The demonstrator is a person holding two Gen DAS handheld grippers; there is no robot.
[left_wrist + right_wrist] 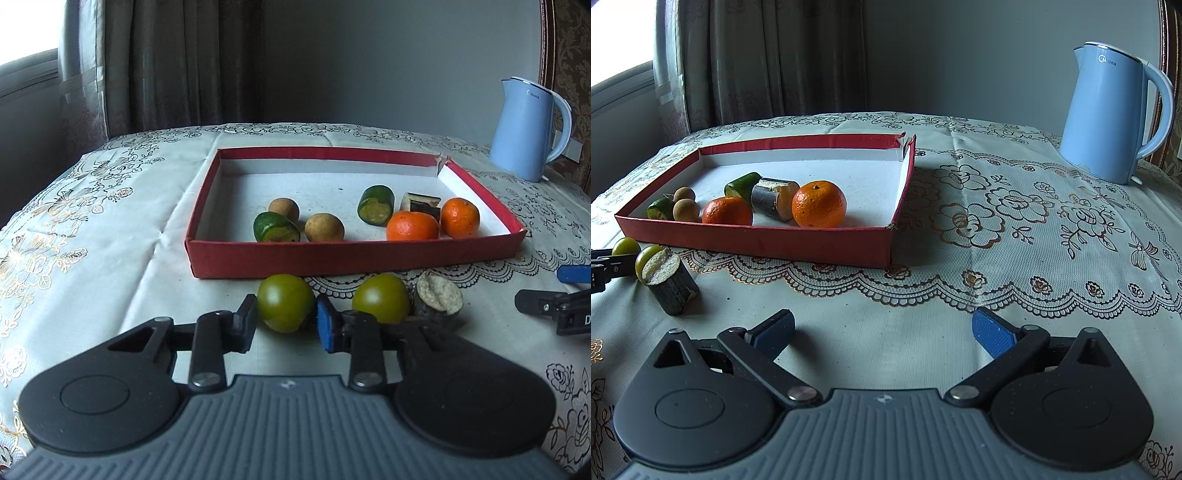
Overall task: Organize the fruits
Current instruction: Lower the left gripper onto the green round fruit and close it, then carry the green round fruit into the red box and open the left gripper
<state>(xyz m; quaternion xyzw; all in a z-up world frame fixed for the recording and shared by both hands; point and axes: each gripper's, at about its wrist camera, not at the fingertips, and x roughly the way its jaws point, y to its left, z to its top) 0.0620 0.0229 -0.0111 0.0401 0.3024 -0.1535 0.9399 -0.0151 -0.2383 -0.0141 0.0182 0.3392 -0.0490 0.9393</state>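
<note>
A red tray (354,258) (757,242) holds two oranges (413,226) (819,204), two brown longans (324,228), two green cucumber pieces (376,205) and an eggplant piece (421,205) (774,199). In front of it on the cloth lie two green round fruits (285,307) (380,298) and a cut dark vegetable piece (439,300) (669,282). My left gripper (286,325) is around the left green fruit, jaws close to its sides; I cannot tell if they press on it. My right gripper (882,332) is open and empty above bare cloth.
A light blue electric kettle (524,129) (1112,110) stands at the back right of the table. The table has a floral lace cloth (1015,221). Curtains and a window are behind at left. The right gripper shows at the right edge of the left wrist view (565,295).
</note>
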